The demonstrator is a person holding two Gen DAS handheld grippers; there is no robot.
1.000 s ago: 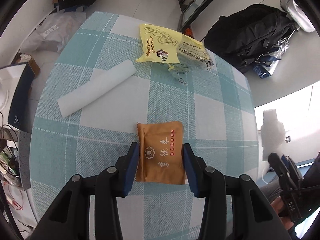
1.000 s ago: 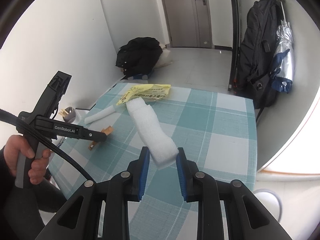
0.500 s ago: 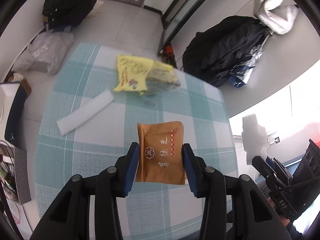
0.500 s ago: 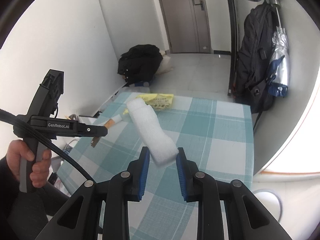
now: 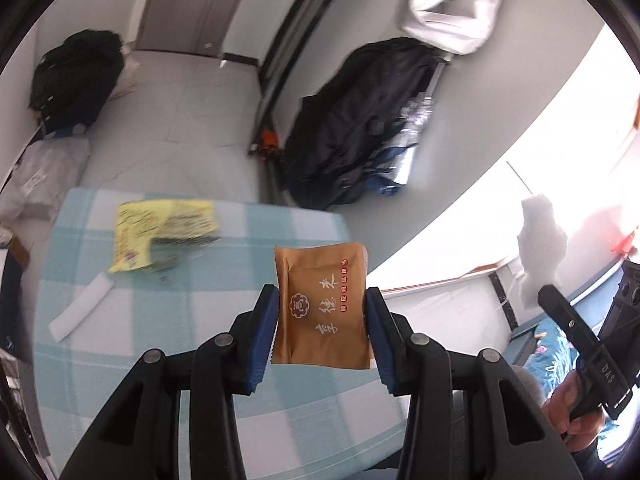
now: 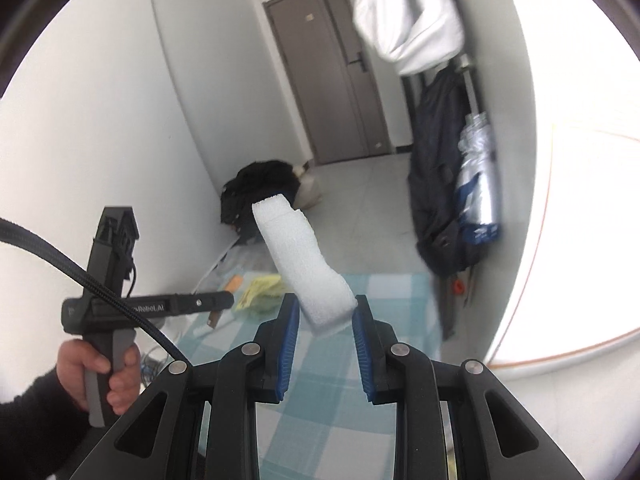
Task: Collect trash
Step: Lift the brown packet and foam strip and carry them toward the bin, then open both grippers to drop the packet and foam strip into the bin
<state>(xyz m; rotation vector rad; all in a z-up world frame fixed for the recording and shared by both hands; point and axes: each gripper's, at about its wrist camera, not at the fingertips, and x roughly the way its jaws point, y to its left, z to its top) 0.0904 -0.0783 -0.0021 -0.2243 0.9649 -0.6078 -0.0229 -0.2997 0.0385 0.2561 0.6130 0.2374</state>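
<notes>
Both claws have lifted well clear of the surface (image 5: 304,432), the left claw (image 5: 322,322) clamping the brown sachet (image 5: 322,300) and the right claw (image 6: 324,330) clenched on the white foam piece (image 6: 300,264), while the yellow wrapper (image 5: 160,232) and white strip (image 5: 80,306) remain to collect.

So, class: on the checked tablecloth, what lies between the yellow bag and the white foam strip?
Nothing: in the left wrist view, only bare checked tablecloth separates the yellow bag from the white foam strip.

Wrapper (image 5: 160,236) on table (image 5: 180,360), far side; foam strip (image 5: 80,312) just nearer, left; coats (image 5: 360,120) beyond table.
</notes>
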